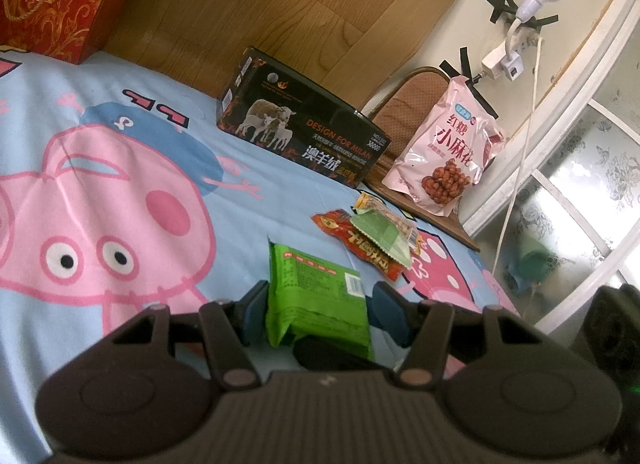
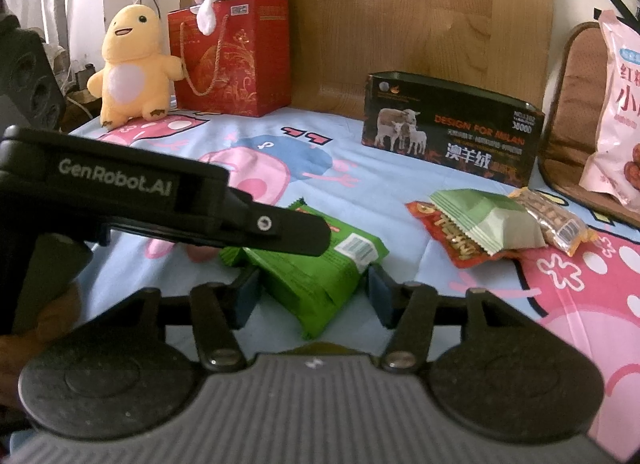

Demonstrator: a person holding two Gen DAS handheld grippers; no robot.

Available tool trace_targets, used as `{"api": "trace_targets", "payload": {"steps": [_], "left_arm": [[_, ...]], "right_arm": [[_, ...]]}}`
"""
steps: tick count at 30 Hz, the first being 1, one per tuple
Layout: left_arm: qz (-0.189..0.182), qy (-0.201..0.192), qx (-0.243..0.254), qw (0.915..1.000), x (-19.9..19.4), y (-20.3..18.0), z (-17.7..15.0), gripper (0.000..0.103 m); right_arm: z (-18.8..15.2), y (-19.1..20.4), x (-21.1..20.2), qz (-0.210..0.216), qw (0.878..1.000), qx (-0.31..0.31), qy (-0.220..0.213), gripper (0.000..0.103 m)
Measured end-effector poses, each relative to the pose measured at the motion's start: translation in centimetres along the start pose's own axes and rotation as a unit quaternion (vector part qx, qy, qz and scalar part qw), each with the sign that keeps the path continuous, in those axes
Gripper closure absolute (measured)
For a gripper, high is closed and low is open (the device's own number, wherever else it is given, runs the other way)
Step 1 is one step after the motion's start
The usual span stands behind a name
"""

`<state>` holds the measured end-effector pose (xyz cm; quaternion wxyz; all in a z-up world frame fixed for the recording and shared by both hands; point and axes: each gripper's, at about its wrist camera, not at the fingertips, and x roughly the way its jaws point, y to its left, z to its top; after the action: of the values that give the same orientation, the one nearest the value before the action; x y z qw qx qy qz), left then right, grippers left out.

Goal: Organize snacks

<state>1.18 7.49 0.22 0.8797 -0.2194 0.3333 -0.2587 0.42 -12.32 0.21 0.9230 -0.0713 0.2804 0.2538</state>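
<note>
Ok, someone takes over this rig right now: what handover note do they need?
Left gripper: appears closed on the green packet.
Right gripper: open, straddling the same packet, with a gap at one pad.
Three more packets lie piled on the sheet near the black box; the pink bag is on the chair.
Done: nothing visibly sorted; the box's inside is hidden.
Left: all the loose snacks.

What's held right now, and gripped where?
The left gripper looks clamped on the green snack packet, pads on its side edges near the barcode end. The right gripper straddles the packet's other end; whether its pads touch cannot be told.
</note>
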Motion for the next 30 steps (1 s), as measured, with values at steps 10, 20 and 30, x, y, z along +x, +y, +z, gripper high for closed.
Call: {"api": "trace_targets", "payload": {"steps": [10,20,30], "left_arm": [[-0.052,-0.014,-0.022,0.9983,-0.7,0.6,0.2,0.047],[-0.052,0.007,-0.032,0.9981,0.1,1.0,0.2,0.038],[-0.047,0.007,-0.02,0.9987,0.3,0.7,0.1,0.034]], "right_arm": [[-0.2,-0.2,-0.8,-0.001,1.0,0.009,-0.019,0.046],[-0.4,-0.3,-0.6,0.003,1.0,0.015,-0.003,0.046],[-0.4,-0.4,-0.5,0.004,1.0,0.013,-0.001,0.044]]}}
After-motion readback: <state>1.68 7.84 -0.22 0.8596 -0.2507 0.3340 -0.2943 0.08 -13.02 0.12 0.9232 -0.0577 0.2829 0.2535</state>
